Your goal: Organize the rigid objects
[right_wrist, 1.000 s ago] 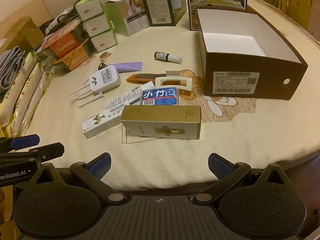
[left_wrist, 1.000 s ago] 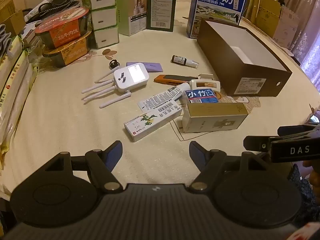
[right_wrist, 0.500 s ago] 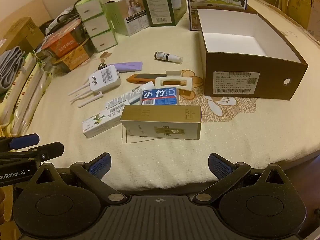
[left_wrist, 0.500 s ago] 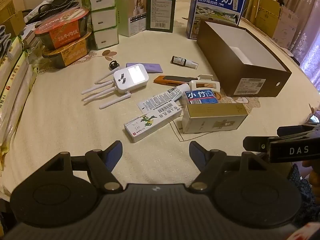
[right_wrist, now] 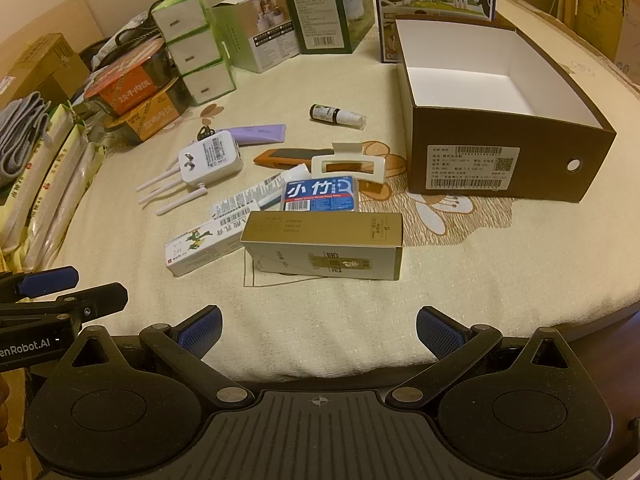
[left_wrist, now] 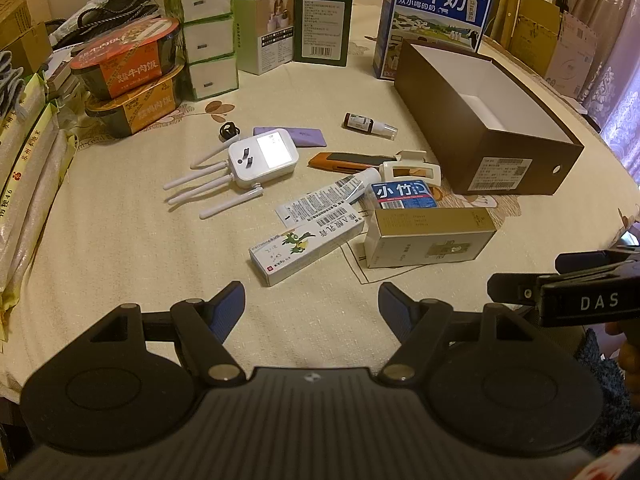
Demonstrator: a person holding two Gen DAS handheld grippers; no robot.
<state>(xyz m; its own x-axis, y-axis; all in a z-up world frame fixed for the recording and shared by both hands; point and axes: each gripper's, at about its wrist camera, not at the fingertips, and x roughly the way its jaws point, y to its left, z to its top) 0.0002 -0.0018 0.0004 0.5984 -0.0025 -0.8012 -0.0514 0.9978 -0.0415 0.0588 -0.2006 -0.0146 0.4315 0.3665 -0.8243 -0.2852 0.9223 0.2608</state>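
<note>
Plainly nothing is held yet: the left claw [left_wrist: 311, 300] and the right claw [right_wrist: 319, 330] both hover spread wide over the near edge of the table [right_wrist: 480, 264]; the loose items lie in a cluster mid-table, with the open brown box [right_wrist: 500, 160] to their right, its white inside bare. My judgement is that the first pick falls to the gold carton [right_wrist: 324, 246], nearest the right claw; its long axis runs left to right across that view, one end pointing toward the brown box. To take it well, bring the claw down over its middle and close across the short width, near face to far face; keep clear of the blue floss-pick pack [right_wrist: 320, 194] touching its far side and the ointment box [right_wrist: 200, 248] at its left end; lift level.
</note>
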